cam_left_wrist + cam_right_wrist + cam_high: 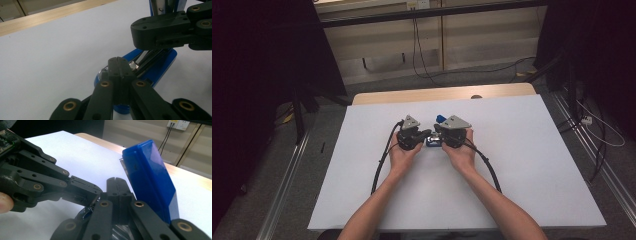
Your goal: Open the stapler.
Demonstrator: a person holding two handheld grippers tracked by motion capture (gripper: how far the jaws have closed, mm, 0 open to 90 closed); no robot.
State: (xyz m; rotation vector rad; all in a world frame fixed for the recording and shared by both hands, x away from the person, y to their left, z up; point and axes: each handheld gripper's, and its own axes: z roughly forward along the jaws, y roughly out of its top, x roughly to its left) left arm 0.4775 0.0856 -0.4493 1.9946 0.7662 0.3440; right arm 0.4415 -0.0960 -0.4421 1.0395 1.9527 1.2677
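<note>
Blue stapler: found near the middle of the white table, between the 2 grippers. Its blue top arm is seen raised and tilted in the right gripper view, so the stapler is opened up. Metal parts of its inside are seen in the left gripper view above the blue base.

Left gripper: held in the person's left hand and pointed rightward at the stapler. In its own view the 2 jaws are seen pressed together, with no gap between them. The tip is placed at the metal part of the stapler; whether anything is pinched there cannot be told.

Right gripper: held in the right hand and pointed leftward at the stapler. Its 2 jaws are also seen closed flat against each other in its own view, just beside the raised blue arm. A grip on the stapler cannot be made out.

Relation of grippers: the 2 tips are brought close together over the stapler.

Table: covered in white, with a wooden edge seen at the far side.

Cables: trailed from each gripper back along the forearms.
</note>
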